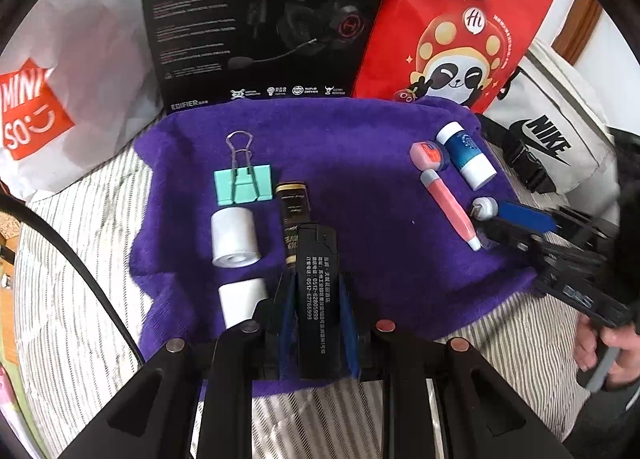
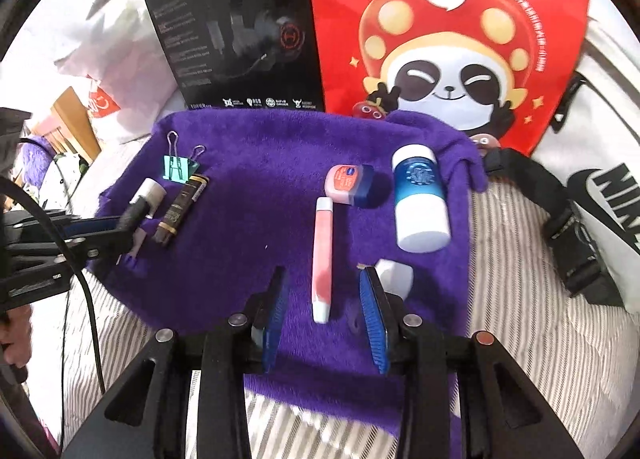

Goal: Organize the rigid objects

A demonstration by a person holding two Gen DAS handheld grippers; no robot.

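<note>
Here, on the fuzzy purple towel (image 1: pixel 360 163) spread over a striped bed sheet (image 1: pixel 80 259), my things lie in two groups. On the left: a mint metal binder clip (image 1: pixel 243 185) with wire handles, a smooth white cylinder (image 1: pixel 235 237), a second white piece (image 1: pixel 242 299) partly hidden behind my fingers, and a dark tube with gold bands (image 1: pixel 291 211). My left hand-held gripper (image 1: pixel 316 323) is clamped on a glossy black rectangular lighter (image 1: pixel 316 299) printed with white text, held just above the towel's near edge. On the right: a slim pink tube (image 2: pixel 322 259), a small round pink jar (image 2: pixel 349 185) with a blue base, a stubby blue-and-white bottle (image 2: pixel 418 199), and a small white object (image 2: pixel 394 275) partly hidden by my finger. My right hand-held gripper (image 2: pixel 324 299) stands apart, the ribbed blue pads either side of the pink tube without touching it. Behind the towel lean a black headset box (image 1: pixel 256 19), a red panda bag (image 1: pixel 460 27), and white bags at both ends.
</note>
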